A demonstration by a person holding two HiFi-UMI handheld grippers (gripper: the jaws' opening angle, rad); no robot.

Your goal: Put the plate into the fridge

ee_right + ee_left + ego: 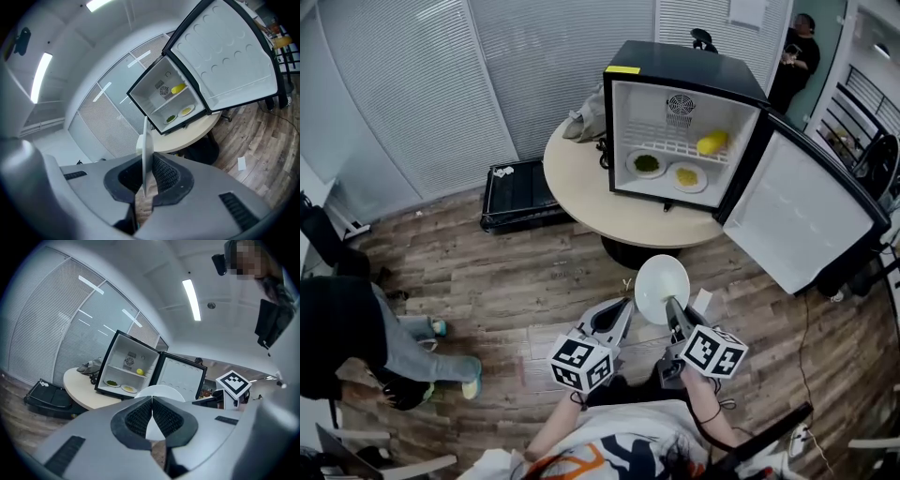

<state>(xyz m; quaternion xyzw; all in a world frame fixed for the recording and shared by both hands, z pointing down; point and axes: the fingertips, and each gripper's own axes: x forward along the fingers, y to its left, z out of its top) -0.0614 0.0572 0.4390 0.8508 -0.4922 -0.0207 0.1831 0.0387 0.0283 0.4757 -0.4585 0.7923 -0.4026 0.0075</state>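
My right hand-held gripper (674, 307) clamps the near rim of the white plate (662, 284), my left hand-held gripper (626, 307) is pinched empty just beside it, and the open fridge (682, 131) on the surface (577, 178) lies straight ahead, well apart

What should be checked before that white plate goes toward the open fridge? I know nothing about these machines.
1. Right tongs shut on the white plate: ok.
2. Left tongs shut, holding nothing: ok.
3. Fridge door wide open: ok.
4. Fridge floor free: not ok; a plate of greens and a plate of yellow food lie there.
5. Room on the shelf beside the yellow item: cannot tell whether the plate fits.
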